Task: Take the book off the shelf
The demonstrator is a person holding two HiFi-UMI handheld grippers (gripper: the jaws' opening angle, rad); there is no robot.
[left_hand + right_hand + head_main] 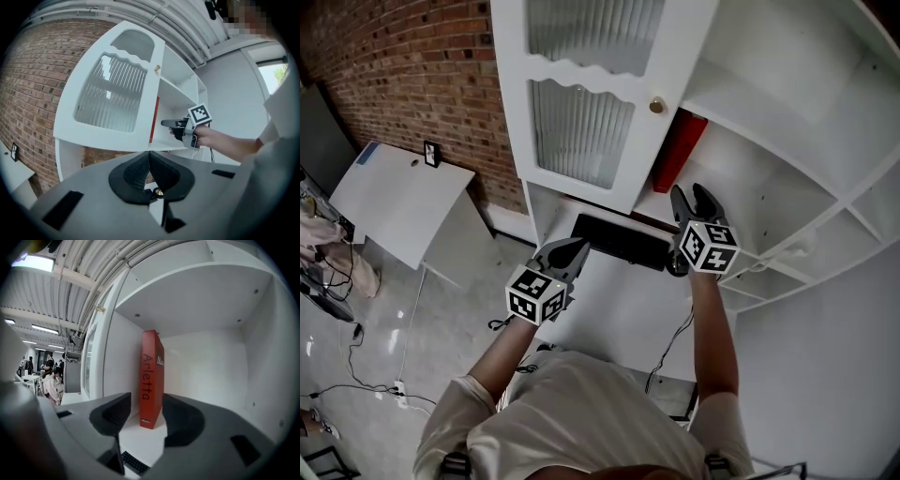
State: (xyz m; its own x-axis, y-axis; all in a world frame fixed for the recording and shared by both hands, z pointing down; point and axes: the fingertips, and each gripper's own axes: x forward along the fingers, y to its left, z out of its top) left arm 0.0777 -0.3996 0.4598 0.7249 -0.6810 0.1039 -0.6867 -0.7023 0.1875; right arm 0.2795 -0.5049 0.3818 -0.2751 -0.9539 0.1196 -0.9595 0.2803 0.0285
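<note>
A red book [151, 378] stands upright on the white shelf [140, 441], close to the compartment's left wall; in the head view the red book [679, 150] shows behind the open cabinet door. My right gripper [694, 197] points at it from just in front, open, and the book sits beyond the fingertips with nothing between the pads. In the right gripper view the right gripper [146, 406] frames the book's spine. My left gripper [567, 253] hangs lower left over the desk, shut and empty; its jaws meet in the left gripper view [149, 159].
The cabinet door [581, 131] with ribbed glass and a brass knob [656, 105] stands open left of the book. A black keyboard [621, 241] lies on the white desk [619, 309] below. Brick wall, a tilted white board [398, 197] and floor cables lie to the left.
</note>
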